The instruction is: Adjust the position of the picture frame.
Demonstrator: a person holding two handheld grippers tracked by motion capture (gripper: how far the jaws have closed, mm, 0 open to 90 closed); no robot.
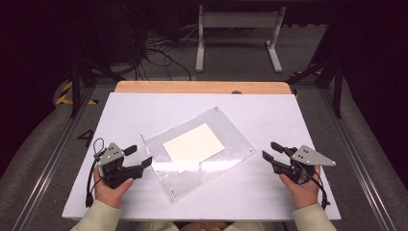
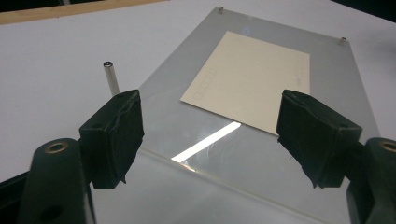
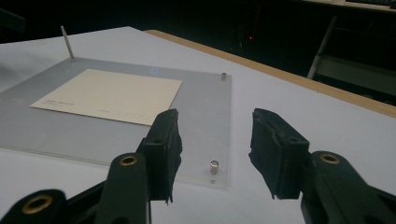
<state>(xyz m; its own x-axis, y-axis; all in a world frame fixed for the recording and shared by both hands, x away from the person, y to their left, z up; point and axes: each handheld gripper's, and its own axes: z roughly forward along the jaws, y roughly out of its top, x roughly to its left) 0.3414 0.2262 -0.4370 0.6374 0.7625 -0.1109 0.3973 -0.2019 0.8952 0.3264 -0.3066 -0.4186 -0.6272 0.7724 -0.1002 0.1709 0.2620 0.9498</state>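
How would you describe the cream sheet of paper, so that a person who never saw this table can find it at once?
Start from the white table and find the clear plastic plate that lies turned at an angle in its middle, between the two grippers. The cream paper lies flat in the middle of that plate. It is the one opaque, pale yellow rectangle there; the plate is see-through and the small metal posts stand at the plate's corners.

Lies flat and askew mid-table: clear acrylic plate [image 1: 226,159], short metal pegs at its corners, cream paper sheet [image 1: 194,144] pressed under it, nearer the far edge.
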